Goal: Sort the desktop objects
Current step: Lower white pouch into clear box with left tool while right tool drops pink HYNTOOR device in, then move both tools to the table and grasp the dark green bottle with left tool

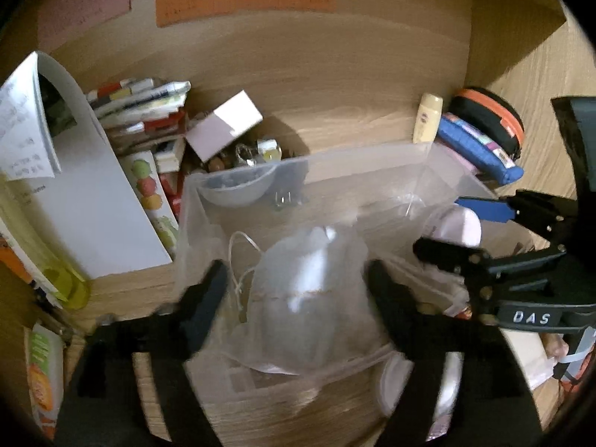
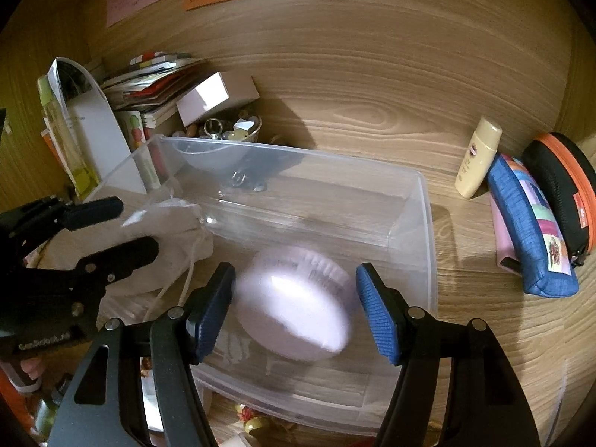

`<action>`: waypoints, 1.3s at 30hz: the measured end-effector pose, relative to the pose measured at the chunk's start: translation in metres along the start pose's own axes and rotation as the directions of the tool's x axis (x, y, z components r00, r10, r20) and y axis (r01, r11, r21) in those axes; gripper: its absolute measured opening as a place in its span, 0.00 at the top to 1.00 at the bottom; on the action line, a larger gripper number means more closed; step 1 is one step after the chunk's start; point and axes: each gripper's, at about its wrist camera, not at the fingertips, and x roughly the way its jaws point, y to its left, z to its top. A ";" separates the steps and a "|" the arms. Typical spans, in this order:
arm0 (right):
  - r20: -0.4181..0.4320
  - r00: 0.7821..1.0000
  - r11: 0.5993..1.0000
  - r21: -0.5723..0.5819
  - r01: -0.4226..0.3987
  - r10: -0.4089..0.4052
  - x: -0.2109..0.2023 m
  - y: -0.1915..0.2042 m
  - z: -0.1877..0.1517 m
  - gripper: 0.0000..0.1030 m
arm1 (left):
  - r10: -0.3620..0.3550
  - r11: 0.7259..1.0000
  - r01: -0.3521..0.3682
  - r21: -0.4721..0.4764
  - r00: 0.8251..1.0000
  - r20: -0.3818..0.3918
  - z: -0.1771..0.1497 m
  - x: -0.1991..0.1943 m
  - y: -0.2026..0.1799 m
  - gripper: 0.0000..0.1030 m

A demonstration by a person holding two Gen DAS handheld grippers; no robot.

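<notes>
— What are we seeing at the left gripper (image 1: 294,294)?

— We are looking at its black fingers (image 1: 208,294) standing wide apart, one on each side of a white drawstring pouch (image 1: 309,298). The pads are not pressing on the cloth; there is a gap on both sides, so nothing is held.

— And where is the pouch lying?

— It is lying in the clear plastic bin (image 2: 421,223), at the bin's left end in the right wrist view. Its gathered neck and cord (image 2: 186,208) are pointing toward the back wall, and its long axis is running front to back along the gripper's line.

— What about the right gripper (image 2: 294,309)?

— We are seeing its blue-padded fingers (image 2: 376,313) spread on either side of a round pale pink container (image 2: 294,309). The container is blurred, tilted, with its flat face turned up and toward us. We see a sliver of space at each pad, so it is not being clamped. Whether it is resting on the bin's floor we cannot tell.

— Anything beside the bin?

— A cream bottle (image 2: 478,158) is standing upright to the right, with a blue pencil case (image 2: 529,223) and an orange-zipped black case (image 2: 562,186) just beyond it.
</notes>
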 end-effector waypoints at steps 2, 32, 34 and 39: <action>0.008 1.000 1.000 0.003 -0.002 0.001 -0.002 0.002 0.000 0.28 | 0.011 1.000 -0.011 0.004 0.999 0.037 0.001 -0.008 -0.001 0.12; 0.228 0.967 0.993 0.060 0.105 -0.116 -0.124 -0.022 -0.039 0.03 | 0.041 0.995 -0.023 -0.098 0.982 0.186 -0.026 -0.122 0.025 0.01; 0.227 0.965 0.991 0.074 0.115 -0.129 -0.130 -0.027 -0.050 0.03 | 0.041 0.994 -0.024 -0.105 0.985 0.169 -0.039 -0.129 0.026 0.01; 0.214 0.964 0.986 0.084 0.142 -0.158 -0.142 -0.032 -0.075 0.03 | 0.068 0.993 -0.055 -0.109 0.990 0.125 -0.069 -0.137 0.023 0.01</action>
